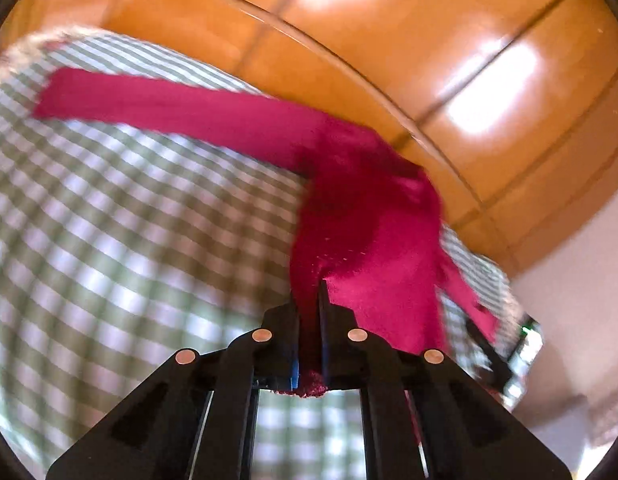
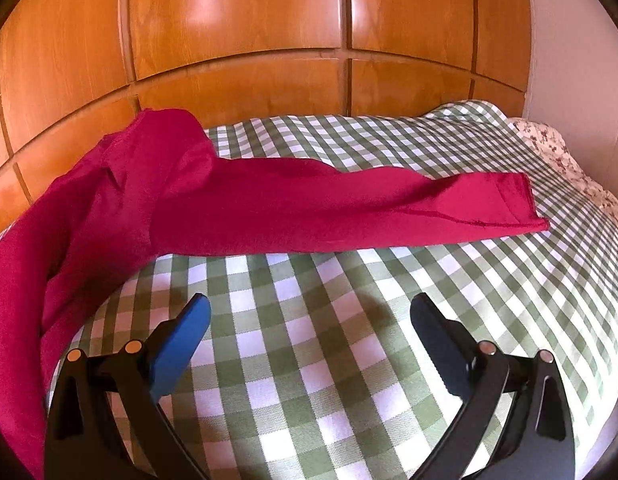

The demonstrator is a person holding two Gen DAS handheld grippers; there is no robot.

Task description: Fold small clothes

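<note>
From the left wrist, the left claw [image 1: 309,300] is clenched on a bunched edge of the red garment [image 1: 365,216], lifting it off the bed [image 1: 109,240]; one sleeve trails away to the left over the checked cover, with the wooden wardrobe [image 1: 389,40] behind. From the right wrist, the right claw [image 2: 309,320] hangs released, fingers wide apart above the bed [image 2: 309,360], near the garment [image 2: 229,200], whose sleeve lies flat across the cover.

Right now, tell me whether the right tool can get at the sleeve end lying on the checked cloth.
Probably yes. The right tool is open and holds nothing, and only bare checked cloth lies between it and the sleeve end, which rests flat and uncovered.
</note>
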